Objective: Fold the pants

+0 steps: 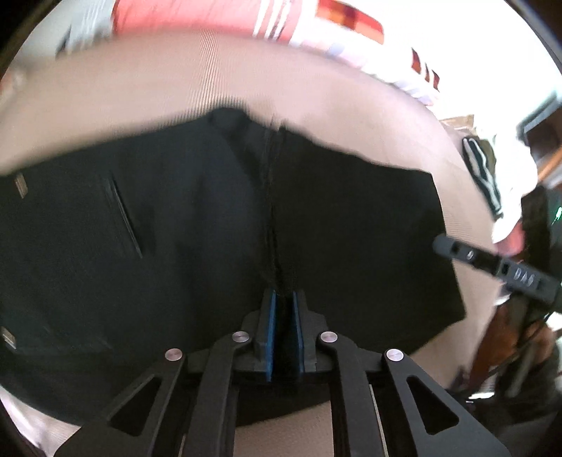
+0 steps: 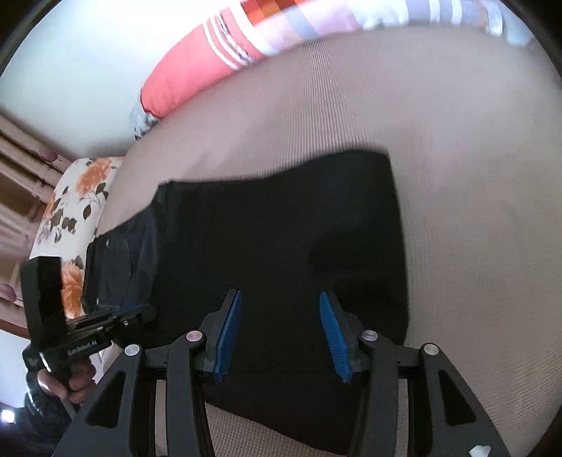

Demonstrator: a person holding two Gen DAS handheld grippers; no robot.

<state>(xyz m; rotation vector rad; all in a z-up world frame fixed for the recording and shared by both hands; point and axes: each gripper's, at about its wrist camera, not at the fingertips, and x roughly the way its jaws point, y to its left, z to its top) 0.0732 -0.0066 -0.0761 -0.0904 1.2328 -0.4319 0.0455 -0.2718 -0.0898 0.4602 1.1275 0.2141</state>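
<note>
The black pants (image 1: 175,228) lie folded on a beige bed sheet (image 1: 140,88); they also show in the right wrist view (image 2: 281,228). My left gripper (image 1: 284,298) is shut on a raised ridge of the black fabric at the near edge. My right gripper (image 2: 279,309) is open and empty, just above the pants near their near edge. The right gripper's finger (image 1: 453,248) shows at the right edge of the pants in the left wrist view. The left gripper's body (image 2: 70,334) shows at the left in the right wrist view.
A coral pillow with white stripes (image 2: 189,73) and a striped blanket (image 2: 316,21) lie at the far side of the bed. A floral cushion (image 2: 73,207) sits at the left bed edge. Bare beige sheet (image 2: 456,140) lies right of the pants.
</note>
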